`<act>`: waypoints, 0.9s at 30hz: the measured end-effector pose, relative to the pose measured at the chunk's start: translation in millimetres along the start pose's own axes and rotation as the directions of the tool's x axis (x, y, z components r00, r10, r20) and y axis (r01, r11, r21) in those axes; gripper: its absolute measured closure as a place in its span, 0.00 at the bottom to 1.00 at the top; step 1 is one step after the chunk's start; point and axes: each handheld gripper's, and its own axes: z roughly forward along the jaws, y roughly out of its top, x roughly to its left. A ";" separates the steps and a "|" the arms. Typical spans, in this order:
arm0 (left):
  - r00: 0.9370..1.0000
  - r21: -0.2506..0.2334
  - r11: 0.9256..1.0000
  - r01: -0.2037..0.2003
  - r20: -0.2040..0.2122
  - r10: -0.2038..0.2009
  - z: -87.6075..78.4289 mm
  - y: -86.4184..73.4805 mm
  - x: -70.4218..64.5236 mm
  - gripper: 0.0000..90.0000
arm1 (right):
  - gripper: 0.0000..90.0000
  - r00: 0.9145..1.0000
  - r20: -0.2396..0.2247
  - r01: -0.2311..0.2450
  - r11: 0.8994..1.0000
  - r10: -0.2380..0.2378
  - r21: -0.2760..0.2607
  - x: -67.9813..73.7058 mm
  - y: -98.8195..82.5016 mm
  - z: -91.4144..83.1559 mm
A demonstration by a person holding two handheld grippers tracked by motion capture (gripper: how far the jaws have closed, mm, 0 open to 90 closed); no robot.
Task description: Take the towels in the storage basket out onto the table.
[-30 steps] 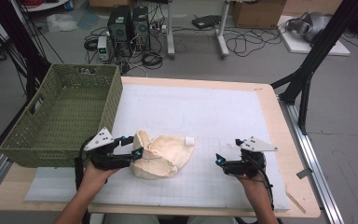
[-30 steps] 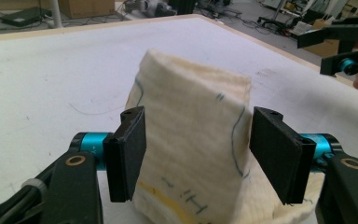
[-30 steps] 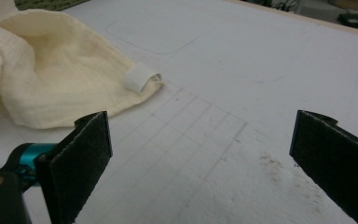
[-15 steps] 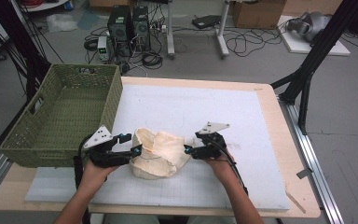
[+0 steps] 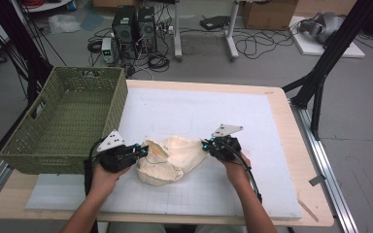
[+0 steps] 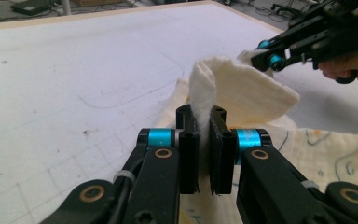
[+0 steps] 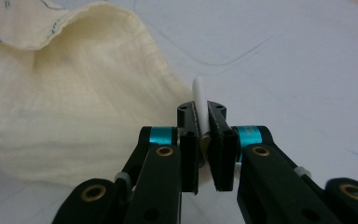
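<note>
Soft, floppy, light cloth [image 5: 172, 158], so best pinched at edges, like left gripper [image 6: 204, 135] and right gripper [image 7: 204, 133], jaws just closed, pinching now.

I count one cream cloth [image 5: 172, 160] beside one green basket [image 5: 68, 121]. I hold two grippers, both right of that basket.
</note>
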 end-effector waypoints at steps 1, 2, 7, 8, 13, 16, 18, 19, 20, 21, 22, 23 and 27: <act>1.000 -0.008 1.000 -0.001 0.000 0.001 1.2 1.4 -0.9 0.94 | 0.94 1.000 0.017 0.003 1.000 -0.002 -0.011 -3.0 -1.3 -6.4; 1.000 -0.015 1.000 -0.005 0.004 0.005 2.2 3.0 -1.5 0.93 | 0.94 0.999 0.043 0.003 1.000 -0.002 -0.017 -6.0 -3.1 -12.4; 1.000 -0.060 0.998 -0.026 0.015 0.027 8.6 12.9 -5.8 0.93 | 0.94 0.987 0.142 -0.064 0.995 0.075 -0.078 -27.1 -14.6 -40.3; 0.999 -0.064 0.997 -0.031 0.033 0.034 10.3 14.9 -7.7 0.93 | 0.94 0.981 0.170 -0.079 0.991 0.096 -0.103 -32.7 -17.4 -47.4; 0.989 -0.039 0.996 -0.077 0.121 0.081 24.4 16.5 -24.7 0.93 | 0.92 0.959 0.232 -0.129 0.980 0.162 -0.150 -48.5 -32.7 -71.2; 0.980 -0.013 0.995 -0.098 0.172 0.099 32.1 12.7 -35.7 0.92 | 0.92 0.949 0.265 -0.135 0.979 0.171 -0.150 -52.2 -44.9 -81.2; 0.971 0.002 0.995 -0.104 0.216 0.101 36.4 8.9 -44.1 0.92 | 0.91 0.944 0.276 -0.144 0.978 0.183 -0.154 -53.9 -52.6 -87.8; 0.965 0.015 0.994 -0.112 0.242 0.105 38.6 6.6 -49.1 0.91 | 0.91 0.940 0.286 -0.142 0.977 0.184 -0.160 -54.9 -57.5 -91.8; 0.961 0.022 0.993 -0.114 0.256 0.105 39.9 5.3 -51.9 0.91 | 0.91 0.939 0.285 -0.151 0.974 0.194 -0.166 -55.7 -63.6 -96.1; 0.955 0.035 0.992 -0.121 0.275 0.106 42.0 3.1 -55.9 0.90 | 0.90 0.937 0.285 -0.159 0.974 0.201 -0.164 -55.9 -67.0 -98.5; 0.951 0.046 0.991 -0.125 0.289 0.107 43.5 1.7 -58.4 0.89 | 0.89 0.937 0.286 -0.159 0.975 0.199 -0.158 -56.0 -73.2 -101.3; 0.949 0.055 0.991 -0.124 0.298 0.102 44.6 0.6 -60.2 0.87 | 0.87 0.937 0.287 -0.163 0.975 0.201 -0.151 -55.5 -78.0 -103.3; 0.946 0.081 0.990 -0.118 0.312 0.087 46.5 -3.5 -63.7 0.78 | 0.75 0.920 0.311 -0.196 0.968 0.237 -0.157 -55.6 -93.5 -112.6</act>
